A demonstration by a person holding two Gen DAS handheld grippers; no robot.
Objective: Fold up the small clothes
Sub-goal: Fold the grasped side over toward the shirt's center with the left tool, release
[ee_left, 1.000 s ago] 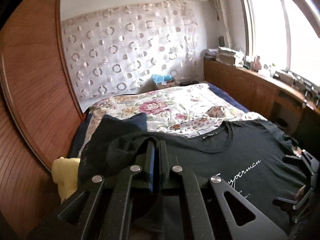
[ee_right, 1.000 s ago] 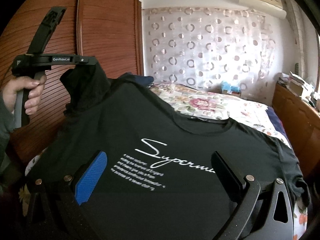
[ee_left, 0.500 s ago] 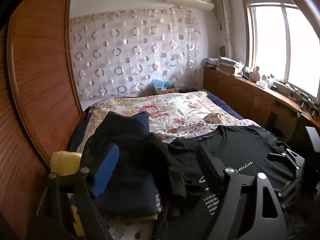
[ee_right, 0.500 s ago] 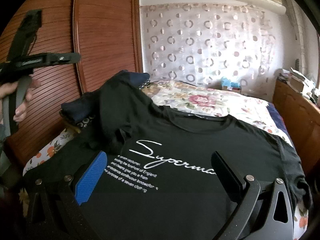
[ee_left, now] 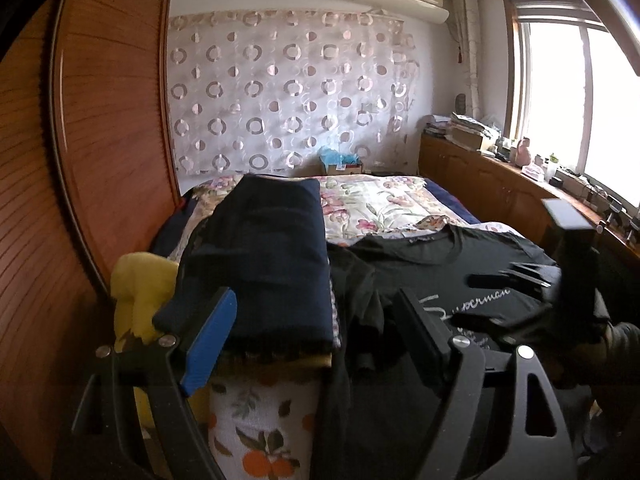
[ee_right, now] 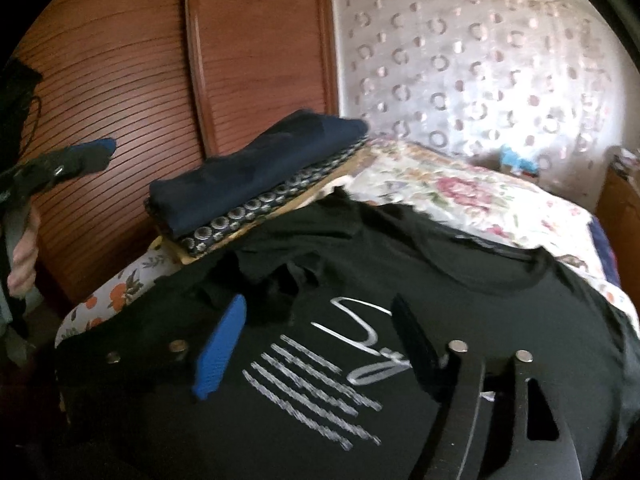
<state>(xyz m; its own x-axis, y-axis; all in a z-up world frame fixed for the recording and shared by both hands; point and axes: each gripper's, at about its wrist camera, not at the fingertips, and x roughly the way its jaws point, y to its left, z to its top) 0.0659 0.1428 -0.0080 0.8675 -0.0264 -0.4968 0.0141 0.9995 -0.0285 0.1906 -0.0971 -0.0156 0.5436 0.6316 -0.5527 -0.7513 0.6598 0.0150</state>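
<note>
Filling most of the room, the bed (ee_left: 400, 204) carries a flowered quilt, with a ribbed wooden wardrobe (ee_left: 80, 160) along one side and a curtain of circles (ee_left: 288, 100) behind its head. Spread flat on the near end lies the black T-shirt (ee_right: 500, 320), soft knit cloth, its neck hole toward the head of the bed and its long axis running along the bed; white script crosses its chest, and one sleeve is rumpled beside a stack of folded clothes (ee_right: 256, 176) topped in navy. The left gripper (ee_left: 316, 336) hangs before that stack, jaws spread and empty. The right gripper (ee_right: 316, 344) hovers over the print, jaws likewise spread, holding nothing.
</note>
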